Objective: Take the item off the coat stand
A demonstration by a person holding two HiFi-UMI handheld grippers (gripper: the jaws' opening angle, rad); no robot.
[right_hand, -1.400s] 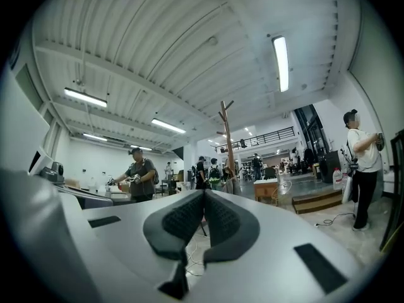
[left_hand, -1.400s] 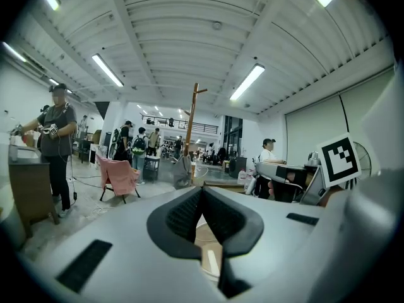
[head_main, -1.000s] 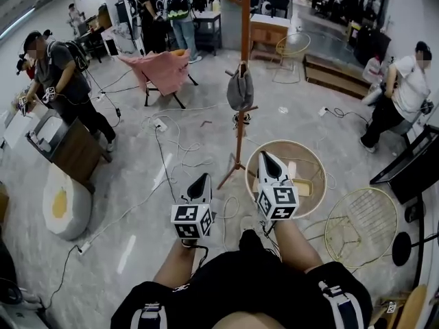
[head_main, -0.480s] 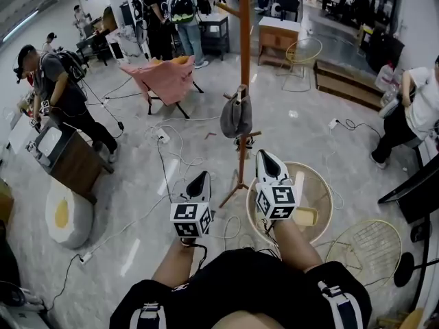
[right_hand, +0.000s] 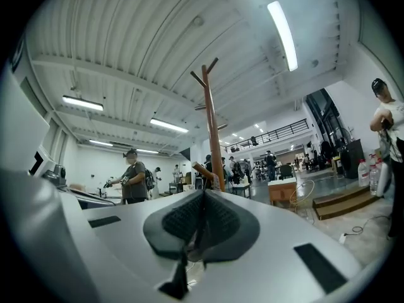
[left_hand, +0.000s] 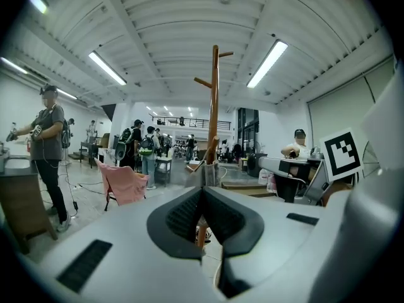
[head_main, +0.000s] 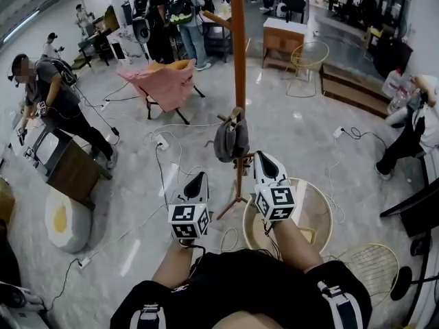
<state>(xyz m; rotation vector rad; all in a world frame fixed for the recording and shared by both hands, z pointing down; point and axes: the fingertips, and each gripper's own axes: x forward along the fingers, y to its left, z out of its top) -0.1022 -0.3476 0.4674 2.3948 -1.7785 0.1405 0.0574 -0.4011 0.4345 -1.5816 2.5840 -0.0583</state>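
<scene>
An orange-brown wooden coat stand [head_main: 239,67] rises from the floor just ahead of me. A grey bag [head_main: 231,140] hangs from one of its lower pegs. My left gripper [head_main: 199,177] is shut and empty, low and to the left of the bag. To the right of the pole my right gripper [head_main: 262,157] is also shut and empty, its tip a little short of the bag. In the left gripper view the stand [left_hand: 214,118] and the bag [left_hand: 210,174] stand straight beyond the closed jaws. The right gripper view has the stand [right_hand: 211,131] dead ahead.
A pink folding chair [head_main: 164,81] stands behind and left of the stand. By my right arm is a round wicker tray-table [head_main: 319,218], with a wire one [head_main: 374,266] beside it. Cables [head_main: 171,149] trail over the floor. Several people stand around; one is at a wooden cabinet [head_main: 65,163] on the left.
The stand and the bag have come nearer and lower in the head view. Both grippers stay shut and have edged forward toward the stand.
</scene>
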